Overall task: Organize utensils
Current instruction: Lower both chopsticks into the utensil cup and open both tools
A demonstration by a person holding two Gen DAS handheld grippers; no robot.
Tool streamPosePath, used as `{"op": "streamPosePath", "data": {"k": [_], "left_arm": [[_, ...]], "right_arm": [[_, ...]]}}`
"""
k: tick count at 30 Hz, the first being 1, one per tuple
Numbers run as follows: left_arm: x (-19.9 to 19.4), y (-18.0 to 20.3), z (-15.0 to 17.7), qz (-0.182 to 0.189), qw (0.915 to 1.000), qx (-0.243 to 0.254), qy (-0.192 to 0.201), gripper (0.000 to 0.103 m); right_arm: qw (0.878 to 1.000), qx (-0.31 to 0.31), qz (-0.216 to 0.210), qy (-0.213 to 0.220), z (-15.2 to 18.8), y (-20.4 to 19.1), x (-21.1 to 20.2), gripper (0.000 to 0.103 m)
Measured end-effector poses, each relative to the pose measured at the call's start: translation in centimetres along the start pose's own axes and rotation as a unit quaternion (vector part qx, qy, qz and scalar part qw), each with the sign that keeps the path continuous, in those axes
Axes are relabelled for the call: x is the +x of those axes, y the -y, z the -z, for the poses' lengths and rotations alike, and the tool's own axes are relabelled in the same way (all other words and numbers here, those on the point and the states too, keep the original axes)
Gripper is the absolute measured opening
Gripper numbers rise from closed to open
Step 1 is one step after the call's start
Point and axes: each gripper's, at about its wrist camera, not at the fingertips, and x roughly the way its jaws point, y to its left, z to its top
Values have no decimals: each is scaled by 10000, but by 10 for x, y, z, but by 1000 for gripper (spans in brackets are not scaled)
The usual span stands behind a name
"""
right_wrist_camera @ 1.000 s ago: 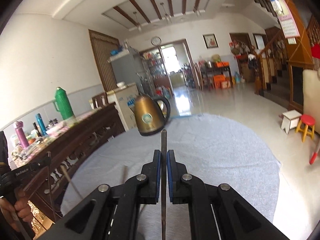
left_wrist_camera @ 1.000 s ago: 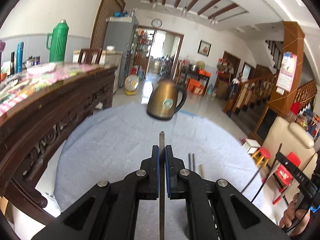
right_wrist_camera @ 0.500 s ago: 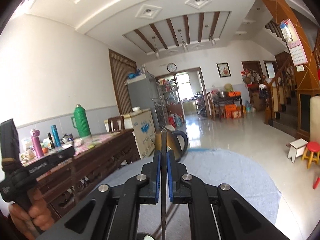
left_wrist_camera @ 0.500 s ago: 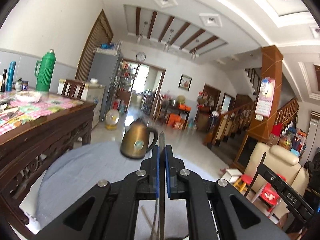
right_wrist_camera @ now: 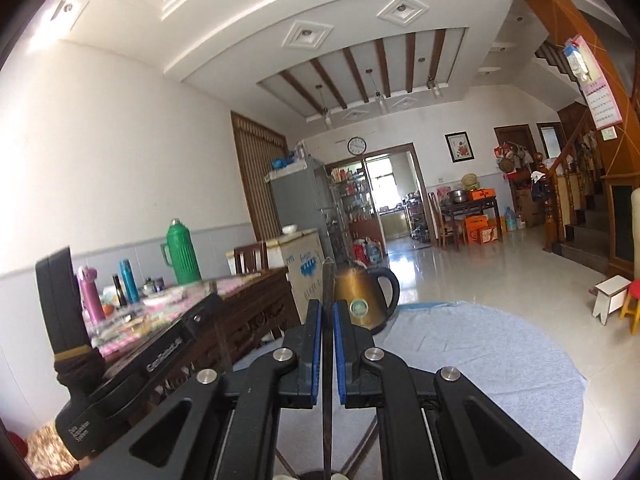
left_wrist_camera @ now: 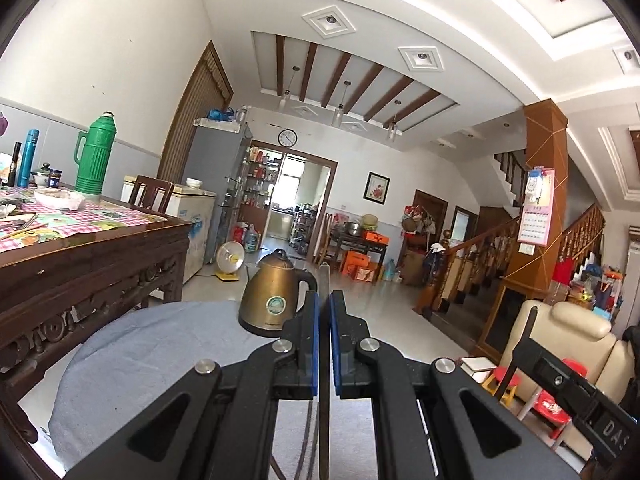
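My left gripper [left_wrist_camera: 324, 300] is shut on a thin metal chopstick [left_wrist_camera: 323, 280] that stands up between its blue pads and runs down past the frame's bottom. My right gripper [right_wrist_camera: 327, 308] is shut on another thin dark chopstick [right_wrist_camera: 328, 276], also pointing forward. Both are lifted above a round table under a grey cloth [left_wrist_camera: 160, 344], [right_wrist_camera: 500, 360]. More thin sticks lie or stand below the left fingers [left_wrist_camera: 306, 440]. The right gripper body shows at the left view's right edge [left_wrist_camera: 576, 392]; the left gripper body shows in the right view [right_wrist_camera: 120, 360].
A bronze electric kettle [left_wrist_camera: 274, 300], [right_wrist_camera: 366, 300] stands at the cloth's far edge. A dark carved wooden table [left_wrist_camera: 80, 264] with a green thermos [left_wrist_camera: 92, 156] and bottles is to the left. A cream armchair [left_wrist_camera: 568, 344] and small stools are to the right.
Both grippers have tilted up and risen from the cloth, each still holding its chopstick. The views now show more room and ceiling, less table.
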Motion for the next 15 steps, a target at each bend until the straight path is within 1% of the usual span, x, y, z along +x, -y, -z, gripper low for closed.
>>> {"op": "streamPosePath", "data": {"k": [3, 5, 11, 15], "left_arm": [[1, 1, 8, -50, 10000, 55, 9, 5], [1, 1, 12, -51, 9999, 83, -23, 5], [-1, 3, 29, -36, 9995, 207, -251, 5], [-6, 3, 37, 11, 9987, 295, -413, 5]], "right_arm": [[9999, -83, 30, -95, 7, -5, 3, 7], [9998, -93, 50, -191, 12, -1, 9, 7], [9985, -84, 65, -542, 30, 10, 12, 7], [9965, -33, 76, -833, 49, 16, 10, 7]]}}
